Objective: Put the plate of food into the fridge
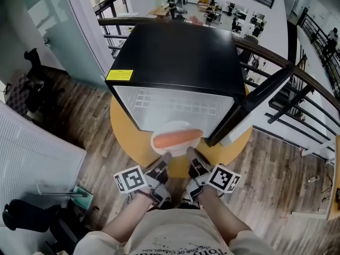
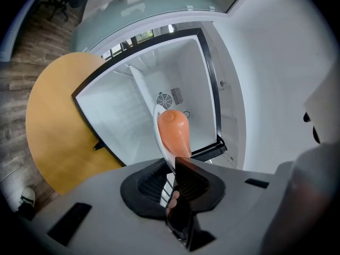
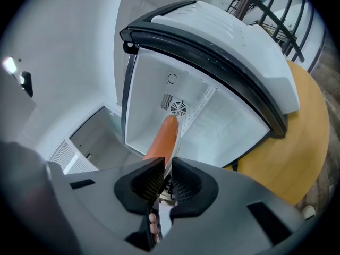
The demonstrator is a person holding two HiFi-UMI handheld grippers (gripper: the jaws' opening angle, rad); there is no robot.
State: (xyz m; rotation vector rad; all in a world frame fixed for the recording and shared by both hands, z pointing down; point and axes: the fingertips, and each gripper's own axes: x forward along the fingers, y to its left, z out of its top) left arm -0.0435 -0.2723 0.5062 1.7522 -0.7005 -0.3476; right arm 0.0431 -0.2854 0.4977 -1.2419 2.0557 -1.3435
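Tongs, pair of: the left tongs (image 1: 163, 157) and the right tongs (image 1: 190, 154) are both closed down to a narrow gap on the near rim of one white plate (image 1: 159, 143), side by side, each held in a hand of the person below. Left gripper view: jaws pinched on the plate edge (image 2: 158, 122), plate seen edge-on. Right gripper view: same narrow clamp, plate rim (image 3: 177, 136) running out from between the jaws. Plate contents: one orange sausage (image 1: 178, 137), lying lengthwise across the plate. Position of plate: at the mouth of the open fridge (image 1: 180, 57), low at its front edge, carried by the tongs (whether its underside rests on anything cannot be told). Fridge: small, black top, white interior with a round fan grille (image 3: 179, 108) on the back wall and a white wire rack (image 1: 175, 104); yellow label (image 1: 119, 75) on the top's near left corner. Door (image 1: 255, 102): swung wide to the person's right. Support: round yellow worktop (image 1: 127, 137), fridge standing on it. Surround: wood-plank floor (image 1: 276, 174), dark railing (image 1: 313, 84) behind.
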